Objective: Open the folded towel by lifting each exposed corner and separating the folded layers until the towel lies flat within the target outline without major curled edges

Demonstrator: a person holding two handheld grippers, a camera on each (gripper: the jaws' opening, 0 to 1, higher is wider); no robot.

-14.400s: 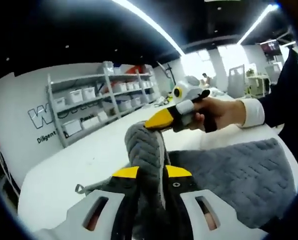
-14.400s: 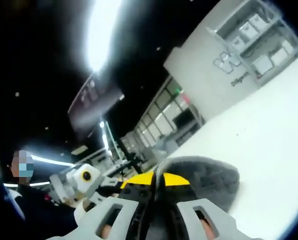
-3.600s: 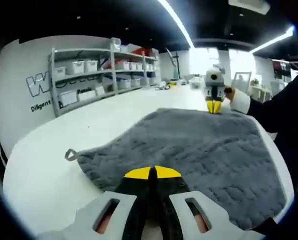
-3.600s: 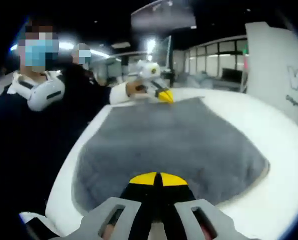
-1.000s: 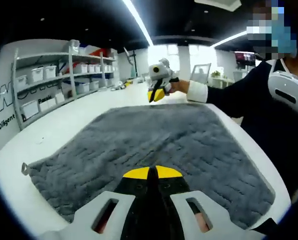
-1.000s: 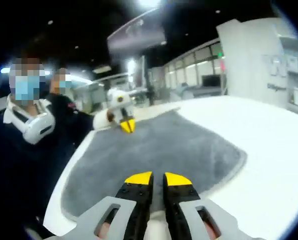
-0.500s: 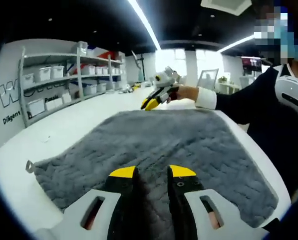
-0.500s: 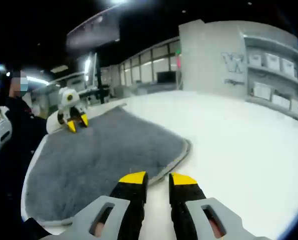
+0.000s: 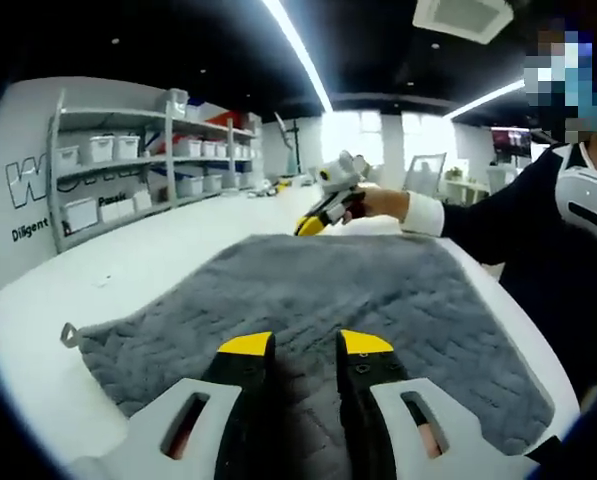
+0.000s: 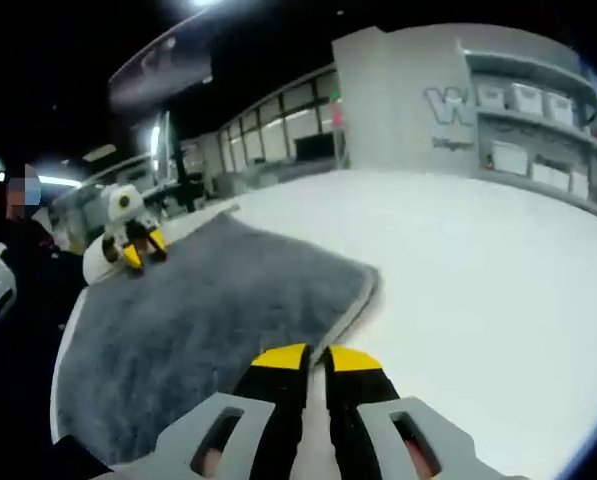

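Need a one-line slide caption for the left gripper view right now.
Grey towel spread flat on the white table; left tool open over its near edge, right tool at the far edge.

Since 14.4 s ago the towel (image 9: 328,300) went from bunched in both grippers to spread flat on the table (image 10: 498,290). Left gripper (image 9: 304,346) let go and its jaws parted; right gripper (image 10: 312,358) jaws narrowed over the last 0.5 s.
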